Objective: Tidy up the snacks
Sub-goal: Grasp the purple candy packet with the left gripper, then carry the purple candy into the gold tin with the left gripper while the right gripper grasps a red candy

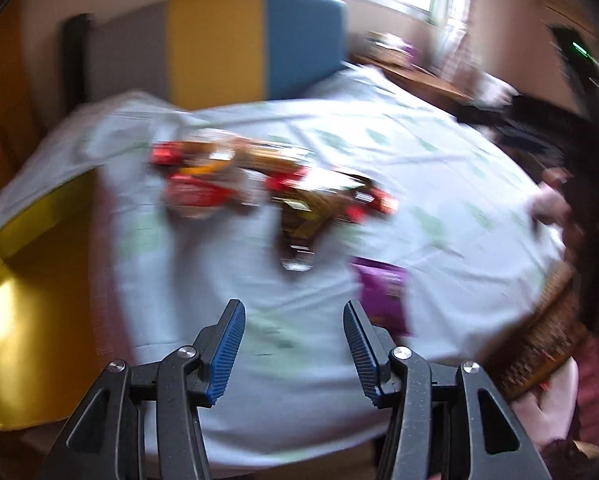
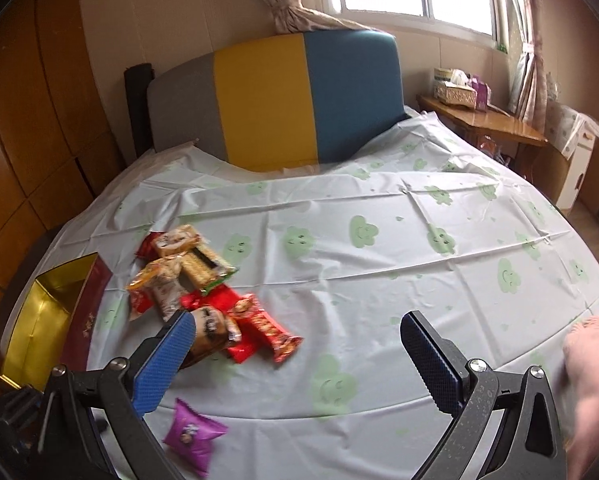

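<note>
Left gripper (image 1: 294, 322) empty, jaws apart, nothing btwn; purple snack pack (image 1: 381, 292) just right of it, nearer than snack pile (image 1: 275, 184). Right gripper (image 2: 299, 340) also gaping.

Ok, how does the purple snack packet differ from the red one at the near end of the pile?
The purple packet lies alone on the cloth, close to the left claw's side; the red packet sits at the pile's edge, touching other snacks. The purple one is short and pillow-shaped; the red one is long and narrow. The purple one looks plain with a small print; the red one carries yellow-orange printing. Both lie flat on the clouded tablecloth, neither gripped.
</note>
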